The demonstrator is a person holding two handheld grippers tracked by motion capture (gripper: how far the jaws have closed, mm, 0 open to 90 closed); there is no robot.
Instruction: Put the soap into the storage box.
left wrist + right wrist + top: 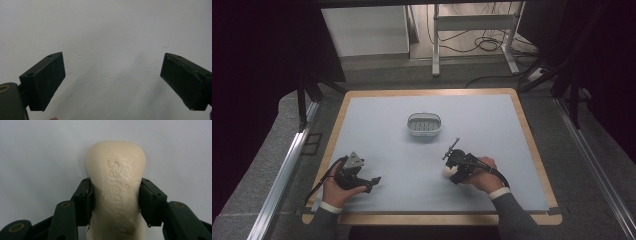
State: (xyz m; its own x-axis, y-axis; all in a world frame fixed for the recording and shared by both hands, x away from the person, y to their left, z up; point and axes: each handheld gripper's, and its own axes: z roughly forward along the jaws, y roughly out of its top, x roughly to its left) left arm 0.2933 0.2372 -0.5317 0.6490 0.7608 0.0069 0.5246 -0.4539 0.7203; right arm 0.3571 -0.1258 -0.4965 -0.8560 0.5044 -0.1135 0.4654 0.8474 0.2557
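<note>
A cream bar of soap (117,187) with raised lettering sits between the two black jaws of my right gripper (115,201), which is shut on its narrow waist. From above, that gripper (451,171) is at the front right of the pale blue mat, and the soap (447,170) shows as a pale lump at its tip. A white oval soap dish (424,124) with a slotted floor stands at the mat's middle, farther back. My left gripper (373,183) rests at the front left, open, its jaws wide apart over bare mat (112,50).
The pale blue mat (492,125) covers a wooden-edged table (532,145). Metal rails (287,165) run along both sides. Behind the table stand a white frame (472,22) and loose cables (492,45) on the floor.
</note>
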